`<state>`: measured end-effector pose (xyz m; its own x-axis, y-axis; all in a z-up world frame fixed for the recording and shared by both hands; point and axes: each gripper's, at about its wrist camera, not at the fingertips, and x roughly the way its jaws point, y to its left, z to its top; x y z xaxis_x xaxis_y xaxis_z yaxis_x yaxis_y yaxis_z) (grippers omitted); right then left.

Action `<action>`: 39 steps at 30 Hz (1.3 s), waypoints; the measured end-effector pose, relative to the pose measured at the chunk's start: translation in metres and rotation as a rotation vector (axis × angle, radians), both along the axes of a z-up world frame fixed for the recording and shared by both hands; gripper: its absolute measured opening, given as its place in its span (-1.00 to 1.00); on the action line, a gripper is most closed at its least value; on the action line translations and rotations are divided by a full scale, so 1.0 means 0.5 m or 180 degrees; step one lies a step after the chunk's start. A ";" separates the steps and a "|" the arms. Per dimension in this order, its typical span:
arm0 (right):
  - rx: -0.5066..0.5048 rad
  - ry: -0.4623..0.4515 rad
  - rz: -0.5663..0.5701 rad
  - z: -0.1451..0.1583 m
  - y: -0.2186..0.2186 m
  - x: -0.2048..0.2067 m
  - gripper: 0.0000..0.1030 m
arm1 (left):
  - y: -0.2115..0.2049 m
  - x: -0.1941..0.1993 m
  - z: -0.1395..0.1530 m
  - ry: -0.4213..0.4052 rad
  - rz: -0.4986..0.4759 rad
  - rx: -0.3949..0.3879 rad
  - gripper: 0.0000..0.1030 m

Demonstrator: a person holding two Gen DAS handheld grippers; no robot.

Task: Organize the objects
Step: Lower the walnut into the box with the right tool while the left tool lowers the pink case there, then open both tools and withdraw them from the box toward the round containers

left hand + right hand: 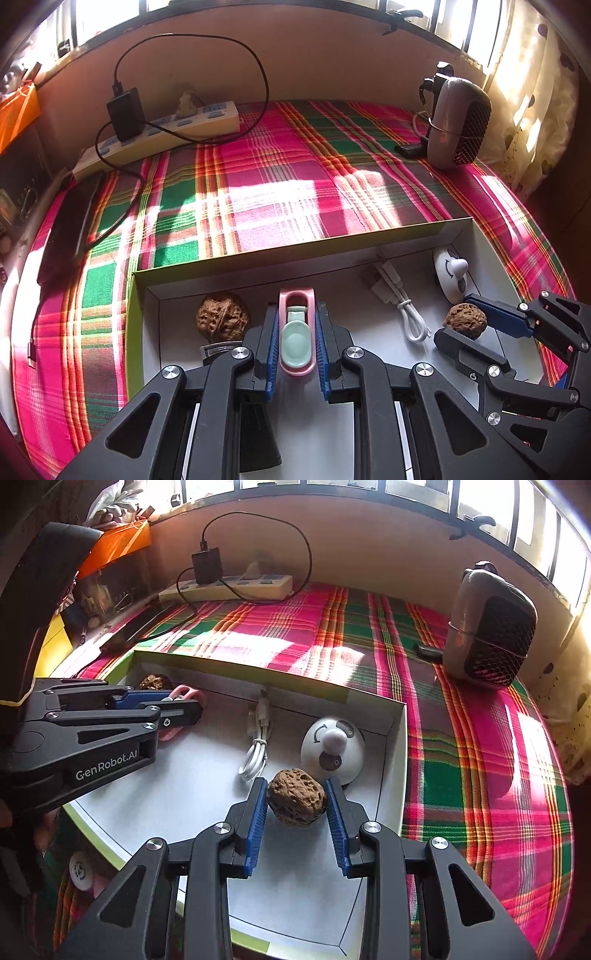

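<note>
Placing both items inside box (395,734): lower each until it rests on floor, then spread jaws, back out straight. Left gripper (297,334) closed on pink clip (297,332), mint centre, over box's left part beside loose walnut (221,319). Right gripper (297,801) clamped on second walnut (295,797), brown, pitted, near white dome (332,746) and cable (255,753). Watch for rolling.

Left claw (184,705) hides most of pink clip (183,693) (right view).

Two walnuts (222,319) (297,797), one pink clip (297,332), one cable (400,299), one white dome (332,751), one tray (295,254).
</note>
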<state>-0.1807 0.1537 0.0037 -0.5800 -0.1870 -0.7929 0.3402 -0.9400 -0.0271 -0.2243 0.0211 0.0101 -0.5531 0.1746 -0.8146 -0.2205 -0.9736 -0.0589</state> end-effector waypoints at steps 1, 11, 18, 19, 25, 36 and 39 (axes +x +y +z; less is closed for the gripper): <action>0.0004 0.0002 0.0003 0.000 -0.001 -0.001 -0.36 | 0.000 0.000 0.000 0.0004 -0.0004 -0.0005 -0.68; 0.0035 0.0025 -0.0018 -0.002 -0.006 -0.001 -0.36 | 0.000 -0.002 0.000 -0.0001 -0.0011 0.0012 -0.61; 0.0047 0.0034 -0.0031 -0.002 -0.007 -0.002 -0.29 | 0.000 -0.002 0.001 -0.0012 0.0018 0.0018 -0.52; 0.0046 0.0035 -0.0034 -0.002 -0.007 -0.002 -0.26 | 0.000 -0.002 0.001 -0.0011 0.0030 0.0017 -0.50; 0.0024 0.0053 -0.0051 0.004 -0.006 0.001 -0.26 | -0.007 0.005 0.010 0.0016 0.0049 0.0034 -0.47; -0.0056 0.0137 -0.0078 0.028 -0.004 0.025 -0.25 | -0.017 0.045 0.041 0.0124 0.0042 0.0063 -0.47; -0.0081 0.0166 -0.0095 0.037 0.000 0.036 -0.25 | -0.019 0.063 0.053 0.0174 0.0028 0.0072 -0.47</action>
<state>-0.1627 0.1535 0.0223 -0.6261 -0.1887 -0.7566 0.3107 -0.9503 -0.0200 -0.1928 0.0118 0.0366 -0.5982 0.1874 -0.7791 -0.2154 -0.9741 -0.0689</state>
